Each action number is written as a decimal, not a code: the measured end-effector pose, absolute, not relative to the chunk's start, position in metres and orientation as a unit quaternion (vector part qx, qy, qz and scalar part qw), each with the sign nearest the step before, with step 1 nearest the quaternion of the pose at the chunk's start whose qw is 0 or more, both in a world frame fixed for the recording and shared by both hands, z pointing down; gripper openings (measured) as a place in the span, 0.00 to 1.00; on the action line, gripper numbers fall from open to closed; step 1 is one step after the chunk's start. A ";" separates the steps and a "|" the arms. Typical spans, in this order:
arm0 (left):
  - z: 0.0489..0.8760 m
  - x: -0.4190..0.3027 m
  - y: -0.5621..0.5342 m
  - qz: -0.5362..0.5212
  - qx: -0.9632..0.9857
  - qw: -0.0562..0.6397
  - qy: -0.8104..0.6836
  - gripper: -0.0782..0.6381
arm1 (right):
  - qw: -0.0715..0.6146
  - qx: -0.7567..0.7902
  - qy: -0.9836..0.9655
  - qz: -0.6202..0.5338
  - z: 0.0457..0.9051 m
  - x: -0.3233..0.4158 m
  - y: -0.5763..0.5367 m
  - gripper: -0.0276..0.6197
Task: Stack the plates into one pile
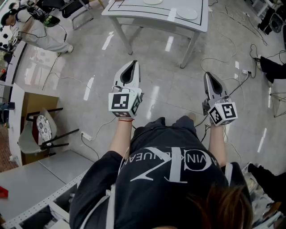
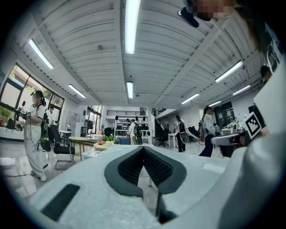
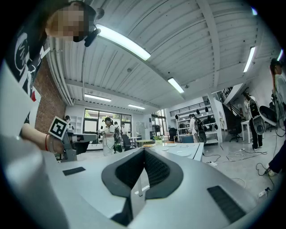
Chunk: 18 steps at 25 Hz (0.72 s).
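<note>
The person in a dark printed shirt (image 1: 165, 179) is holding both grippers level above the tiled floor (image 1: 170, 80). The left gripper (image 1: 132, 63) is pointing forward, and its fingers (image 2: 127, 167) are pressing tip to tip with nothing between them. The right gripper (image 1: 208, 74) is pointing the same way, and its fingers (image 3: 156, 172) are likewise meeting, empty. Cables (image 1: 223, 62) are trailing over the floor just ahead of the right fingers. Well beyond both pairs of fingers, the white counter (image 1: 143, 19) is carrying the plates. The near plate (image 1: 187, 13) is lying ahead of the right fingers, slightly to their left. The far plate (image 1: 153, 1) is lying apart from it, farther off, unstacked. Far left of the left fingers, a person in pale clothing (image 1: 40, 38) is standing.
</note>
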<state>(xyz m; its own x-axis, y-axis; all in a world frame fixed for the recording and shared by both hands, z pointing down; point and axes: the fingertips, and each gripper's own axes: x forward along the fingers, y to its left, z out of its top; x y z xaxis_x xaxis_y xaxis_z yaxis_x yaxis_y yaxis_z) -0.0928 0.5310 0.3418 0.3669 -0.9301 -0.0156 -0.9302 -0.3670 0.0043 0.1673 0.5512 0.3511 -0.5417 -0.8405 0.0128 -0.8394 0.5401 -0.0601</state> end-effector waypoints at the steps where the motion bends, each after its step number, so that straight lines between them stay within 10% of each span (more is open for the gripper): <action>1: 0.342 -0.093 0.531 0.007 -0.827 0.002 0.563 0.12 | 0.011 -0.479 0.878 -0.028 0.354 0.169 0.551 0.04; 18: 0.350 -0.094 0.530 0.001 -0.828 -0.007 0.561 0.12 | 0.016 -0.488 0.872 -0.041 0.365 0.174 0.549 0.04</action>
